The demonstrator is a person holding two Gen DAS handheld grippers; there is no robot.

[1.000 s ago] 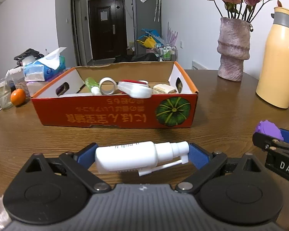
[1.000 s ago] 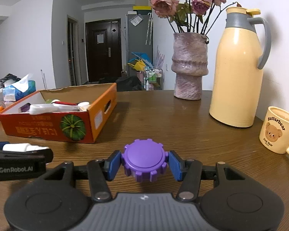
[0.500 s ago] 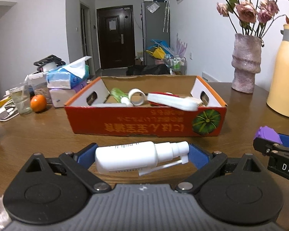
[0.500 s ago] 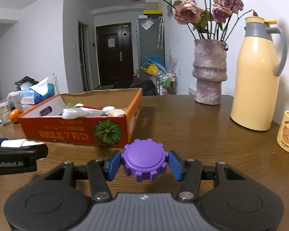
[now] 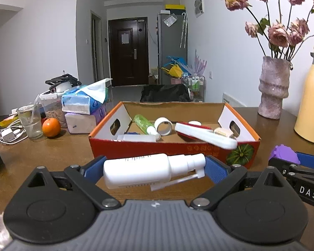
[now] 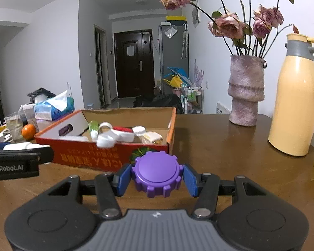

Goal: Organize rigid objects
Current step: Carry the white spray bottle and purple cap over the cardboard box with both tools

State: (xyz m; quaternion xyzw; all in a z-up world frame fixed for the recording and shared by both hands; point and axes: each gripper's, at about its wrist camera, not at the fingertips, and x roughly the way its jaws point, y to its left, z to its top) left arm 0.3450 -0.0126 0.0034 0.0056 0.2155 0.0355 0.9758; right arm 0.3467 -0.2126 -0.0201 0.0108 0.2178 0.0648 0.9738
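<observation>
**Both grippers rising toward the box with their loads**

Since a second ago, both views are sitting higher and looking down more into the cardboard box, so more of its contents are showing than before; the grips themselves are unchanged.

From the left wrist view, the left gripper [image 5: 155, 168] is clamping a white spray bottle [image 5: 148, 170] crosswise between its blue pads, base to the left and nozzle to the right, with a thin white tube angling down beneath the nozzle. Holding it lengthwise across the pads is probably keeping the smooth, round body from rolling out. The bottle is hanging above the tabletop [image 5: 52, 156], just short of the near wall of the cardboard box [image 5: 157, 149]. Inside the box are lying a green bottle [image 5: 143, 122], a white ring [image 5: 163, 126] and a long white case [image 5: 205, 137] that is leaning over the near rim. A purple knob is peeking in at the right edge, held by the other gripper.

From the right wrist view, the right gripper [image 6: 157, 176] is pinching that purple knob [image 6: 157, 173] by its toothed rim, flat face up; the notches are likely giving the pads a firm seat. It is hovering over the tabletop in front of the box's right corner. By my reading, both things are waiting to be dropped into the box, which is lying open and reachable from above.
</observation>
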